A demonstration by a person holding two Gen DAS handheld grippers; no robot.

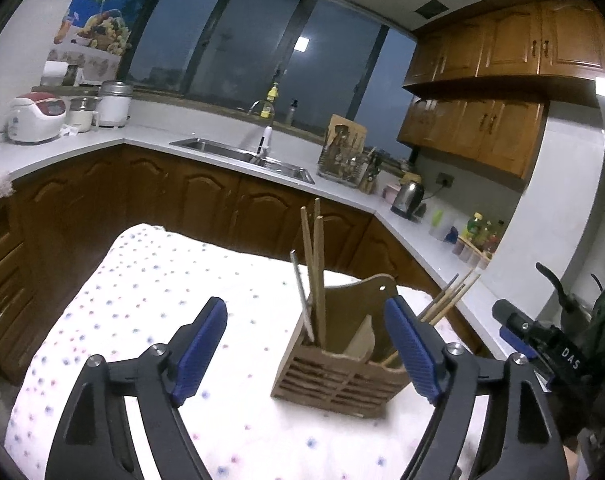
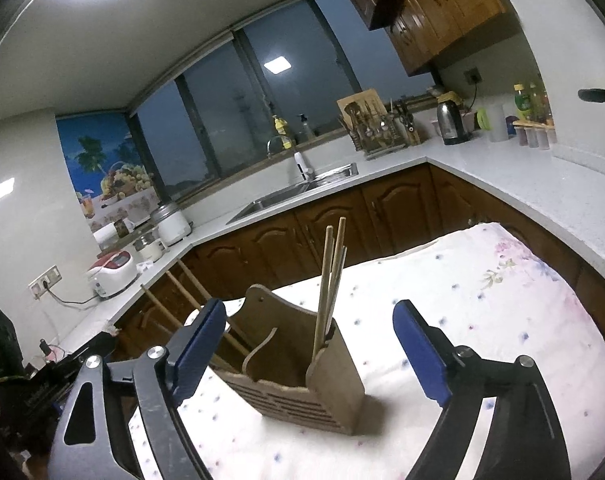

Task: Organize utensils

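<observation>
A wooden utensil holder (image 1: 338, 376) stands on a table with a dotted white cloth (image 1: 142, 300). Wooden chopsticks (image 1: 316, 276) and a metal one stand in its left compartment, and more chopsticks (image 1: 450, 300) lean out of its right side. My left gripper (image 1: 306, 344) is open and empty, its jaws just in front of the holder. In the right wrist view the holder (image 2: 302, 380) sits between the open jaws of my right gripper (image 2: 310, 344), which is empty. The right gripper's body (image 1: 558, 348) shows at the right edge of the left wrist view.
Brown cabinets and a white L-shaped counter (image 1: 414, 232) run behind the table, with a sink (image 1: 246, 154), a drying rack (image 1: 346, 160), a kettle (image 1: 408, 198), bottles (image 1: 482, 232) and rice cookers (image 1: 36, 118). Dark windows lie behind.
</observation>
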